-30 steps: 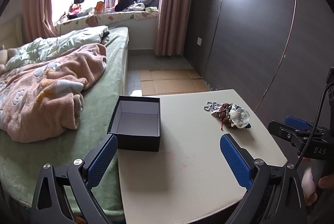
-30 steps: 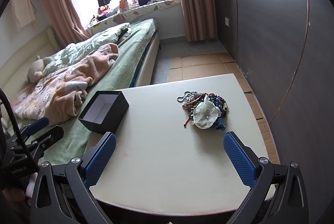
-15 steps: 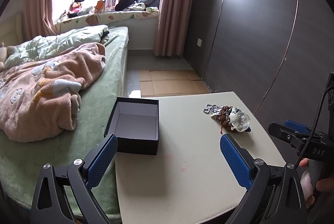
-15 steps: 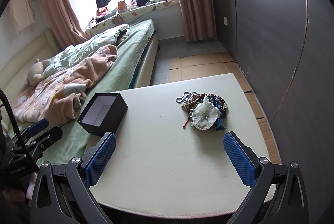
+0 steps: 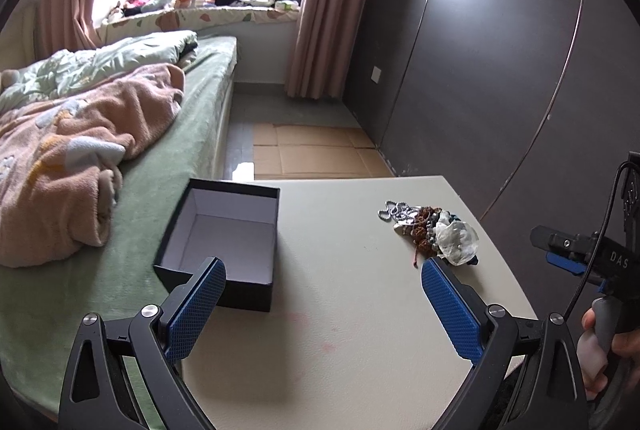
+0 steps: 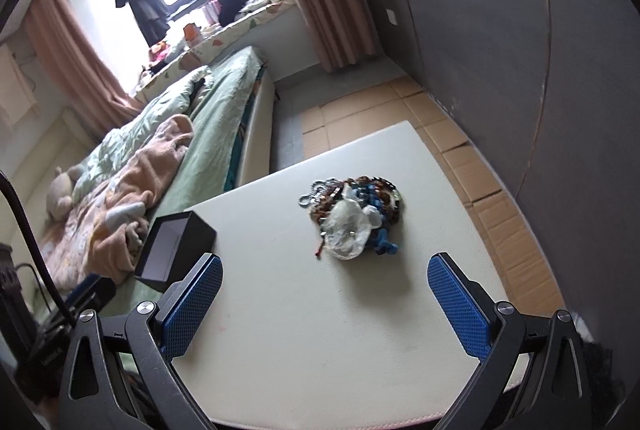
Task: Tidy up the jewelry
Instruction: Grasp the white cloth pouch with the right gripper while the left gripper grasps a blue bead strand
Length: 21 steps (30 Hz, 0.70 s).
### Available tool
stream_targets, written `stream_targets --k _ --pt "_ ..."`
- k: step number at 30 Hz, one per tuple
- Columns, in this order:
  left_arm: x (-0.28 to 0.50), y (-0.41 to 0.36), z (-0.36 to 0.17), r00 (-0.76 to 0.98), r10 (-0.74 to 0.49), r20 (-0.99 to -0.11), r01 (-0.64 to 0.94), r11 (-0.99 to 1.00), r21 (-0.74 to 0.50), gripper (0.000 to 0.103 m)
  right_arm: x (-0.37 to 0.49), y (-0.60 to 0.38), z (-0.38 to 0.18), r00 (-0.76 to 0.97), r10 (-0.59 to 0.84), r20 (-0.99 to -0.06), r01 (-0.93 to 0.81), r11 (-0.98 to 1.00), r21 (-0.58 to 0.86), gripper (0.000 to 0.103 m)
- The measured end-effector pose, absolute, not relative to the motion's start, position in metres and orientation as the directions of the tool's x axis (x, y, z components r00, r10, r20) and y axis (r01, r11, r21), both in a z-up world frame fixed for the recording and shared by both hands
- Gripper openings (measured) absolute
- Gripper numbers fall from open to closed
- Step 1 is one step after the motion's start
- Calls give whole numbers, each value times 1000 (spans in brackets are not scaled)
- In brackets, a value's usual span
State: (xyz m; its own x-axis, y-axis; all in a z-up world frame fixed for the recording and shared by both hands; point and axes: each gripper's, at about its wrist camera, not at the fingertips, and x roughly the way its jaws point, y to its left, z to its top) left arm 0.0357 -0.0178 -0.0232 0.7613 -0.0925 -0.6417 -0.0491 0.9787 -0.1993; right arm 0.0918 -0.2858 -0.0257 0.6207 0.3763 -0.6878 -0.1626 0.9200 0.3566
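Observation:
A pile of jewelry [image 5: 430,232] lies on the right part of a cream table [image 5: 344,306]: a silver chain, brown and blue beads, and a clear plastic bag on top. It also shows in the right wrist view [image 6: 352,216]. An open, empty black box [image 5: 226,234] stands at the table's left edge, also in the right wrist view [image 6: 174,250]. My left gripper [image 5: 322,304] is open and empty over the near table, between box and pile. My right gripper [image 6: 324,300] is open and empty, just short of the pile, tilted.
A bed [image 5: 120,157] with a pink blanket touches the table's left side. A dark wall panel [image 5: 500,89] stands to the right. Cardboard sheets [image 5: 312,153] cover the floor beyond the table. The right gripper's body [image 5: 580,254] shows at the left view's right edge.
The right gripper has moved closer to the jewelry pile and tilted; the pile looks larger. The left gripper has shifted slightly towards the box.

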Motion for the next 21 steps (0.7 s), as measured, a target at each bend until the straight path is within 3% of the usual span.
stream_targets --k 9,13,16,21 --pt "63 -36 -30 741 -138 -657 -1 978 -207 98 122 -315 -50 567 417 -711 -39 875 482 98" --pt "78 -40 -35 731 -153 -665 10 977 -214 94 142 -314 -68 508 445 -737 10 853 522 81" --pt "89 -42 -39 722 -164 -672 20 976 -217 90 155 -309 -78 477 448 -756 29 852 523 78" --pt "108 -46 -45 704 -191 -684 35 971 -235 85 174 -290 -86 434 458 -776 -1 861 508 60"
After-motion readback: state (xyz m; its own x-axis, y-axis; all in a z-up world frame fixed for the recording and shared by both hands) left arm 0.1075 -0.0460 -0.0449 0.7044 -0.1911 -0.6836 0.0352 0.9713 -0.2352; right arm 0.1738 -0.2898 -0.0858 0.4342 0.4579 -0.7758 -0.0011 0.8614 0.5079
